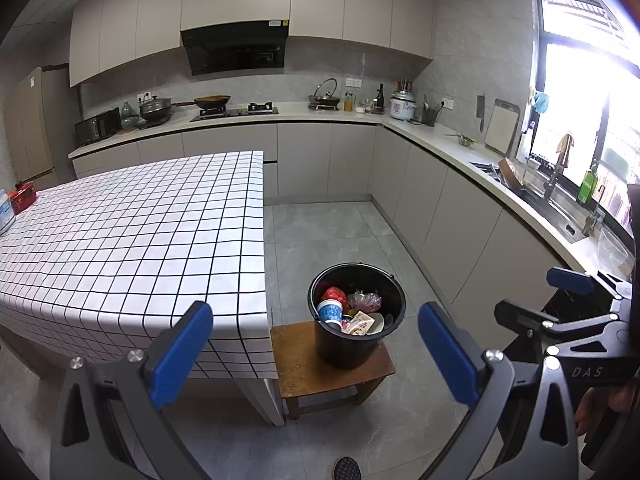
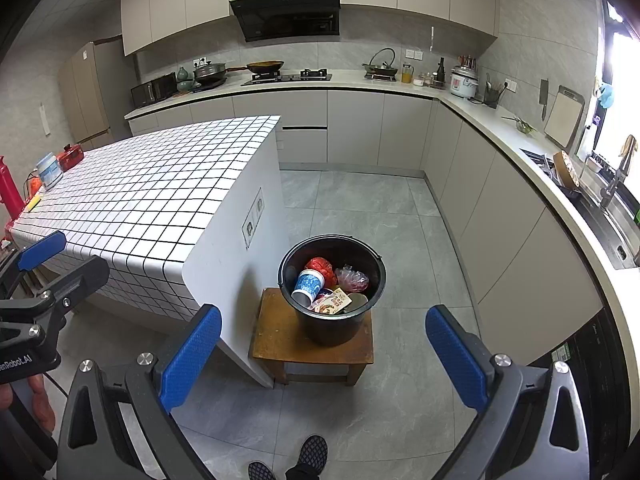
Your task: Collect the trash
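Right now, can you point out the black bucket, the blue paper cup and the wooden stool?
Bucket point(image 2: 334, 330): right wrist view, front outer wall.
Cup point(image 2: 309, 283): right wrist view, patterned side.
Stool point(image 2: 276, 332): right wrist view, bare seat left of the bucket.

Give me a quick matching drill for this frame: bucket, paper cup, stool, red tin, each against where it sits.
Things:
1. black bucket
2. blue-and-white paper cup
3. wooden stool
4. red tin

Places:
A. on the far end of the checked tablecloth
B. on the floor beside the table
C. on the stool
D. inside the bucket

Pairs: 1-C, 2-D, 3-B, 4-A
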A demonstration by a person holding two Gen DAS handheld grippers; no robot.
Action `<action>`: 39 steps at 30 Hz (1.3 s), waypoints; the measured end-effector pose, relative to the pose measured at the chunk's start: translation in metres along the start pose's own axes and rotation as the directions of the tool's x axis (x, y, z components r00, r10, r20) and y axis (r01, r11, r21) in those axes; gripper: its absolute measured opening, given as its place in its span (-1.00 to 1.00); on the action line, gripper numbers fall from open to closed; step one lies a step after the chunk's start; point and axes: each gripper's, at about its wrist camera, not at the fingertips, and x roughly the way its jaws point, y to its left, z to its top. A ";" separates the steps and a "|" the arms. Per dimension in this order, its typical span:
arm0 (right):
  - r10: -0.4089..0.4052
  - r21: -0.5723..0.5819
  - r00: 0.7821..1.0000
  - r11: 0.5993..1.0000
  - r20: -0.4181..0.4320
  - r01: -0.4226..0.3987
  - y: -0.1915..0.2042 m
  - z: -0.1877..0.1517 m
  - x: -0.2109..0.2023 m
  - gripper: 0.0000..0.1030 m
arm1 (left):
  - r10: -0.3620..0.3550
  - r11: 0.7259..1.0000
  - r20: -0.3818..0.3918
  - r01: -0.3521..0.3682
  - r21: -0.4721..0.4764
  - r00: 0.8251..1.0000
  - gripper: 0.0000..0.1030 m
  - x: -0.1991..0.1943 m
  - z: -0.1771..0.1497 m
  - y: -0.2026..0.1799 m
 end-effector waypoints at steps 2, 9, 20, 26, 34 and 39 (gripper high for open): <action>0.001 0.000 1.000 1.000 0.000 -0.001 -0.001 0.000 0.000 1.00 | -0.001 1.000 0.001 0.001 -0.002 1.000 0.99 0.000 0.000 0.000; 0.000 0.005 1.000 1.000 0.000 0.000 -0.001 0.001 0.001 1.00 | -0.001 1.000 0.000 0.001 -0.001 1.000 0.99 0.002 0.001 -0.002; 0.000 0.005 1.000 1.000 0.005 0.000 0.000 0.001 0.002 1.00 | -0.005 1.000 0.009 0.005 -0.005 1.000 0.99 0.003 0.002 -0.002; 0.000 0.005 1.000 1.000 0.005 0.000 0.001 0.002 0.003 1.00 | -0.001 1.000 0.014 0.001 -0.006 1.000 0.99 0.004 0.003 -0.002; -0.004 0.002 1.000 1.000 0.007 0.004 0.003 0.005 0.004 1.00 | -0.021 1.000 0.020 0.022 -0.019 1.000 0.99 0.005 0.004 0.004; -0.003 0.000 1.000 1.000 0.008 0.003 0.004 0.005 0.004 1.00 | -0.023 0.999 0.030 0.025 -0.035 0.999 0.99 0.006 0.005 0.011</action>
